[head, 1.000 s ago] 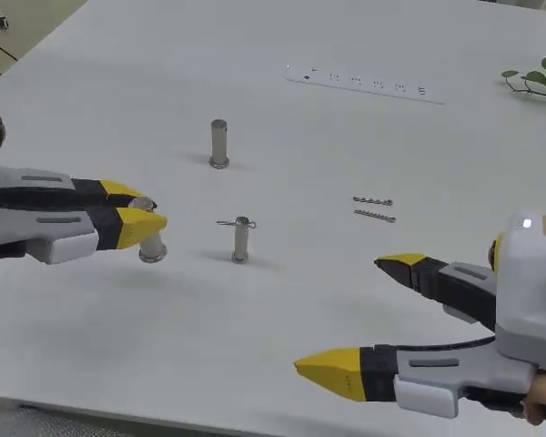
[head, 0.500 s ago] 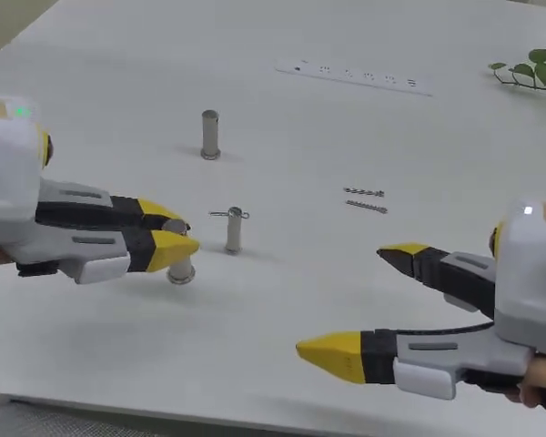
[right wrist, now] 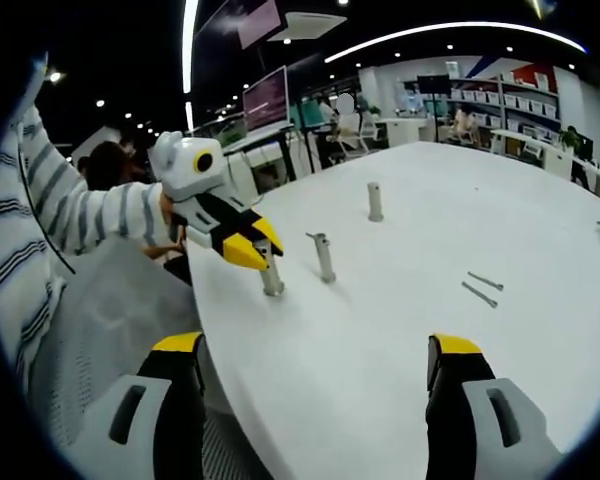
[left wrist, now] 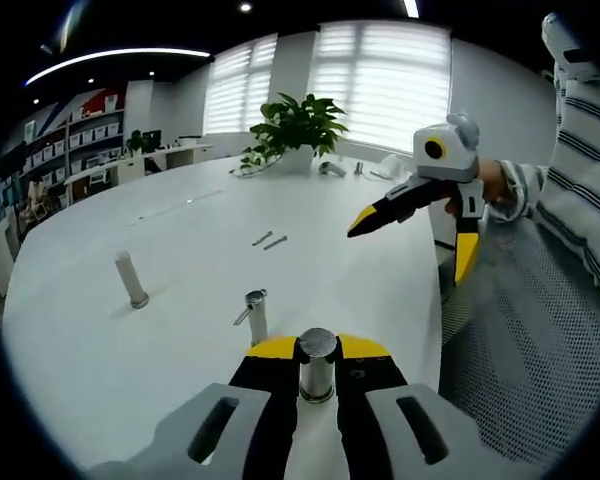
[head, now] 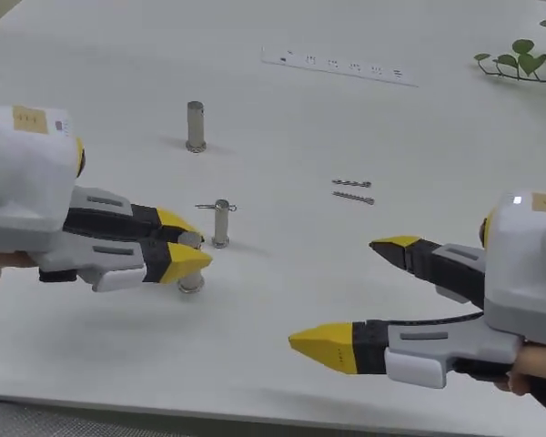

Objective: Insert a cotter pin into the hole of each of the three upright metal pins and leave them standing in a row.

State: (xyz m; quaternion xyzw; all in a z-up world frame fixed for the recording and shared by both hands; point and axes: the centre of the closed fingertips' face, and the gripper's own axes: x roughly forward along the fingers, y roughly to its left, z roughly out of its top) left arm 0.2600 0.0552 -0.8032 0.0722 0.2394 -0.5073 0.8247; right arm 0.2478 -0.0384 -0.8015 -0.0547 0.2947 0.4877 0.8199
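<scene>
The left gripper comes in from the left, its jaws pinching the near pin just under the head; the pin stands upright between the yellow tips, plain to see in the left gripper view, though I can't tell whether its base touches the table. Just beyond it to the right stands the middle pin with a cotter through its top, sticking out to the left. The far pin stands alone, well back. Two loose cotters lie side by side further right. The right gripper is at the near right, jaws spread wide and holding nothing. A power strip and a plant sit at the far side.
</scene>
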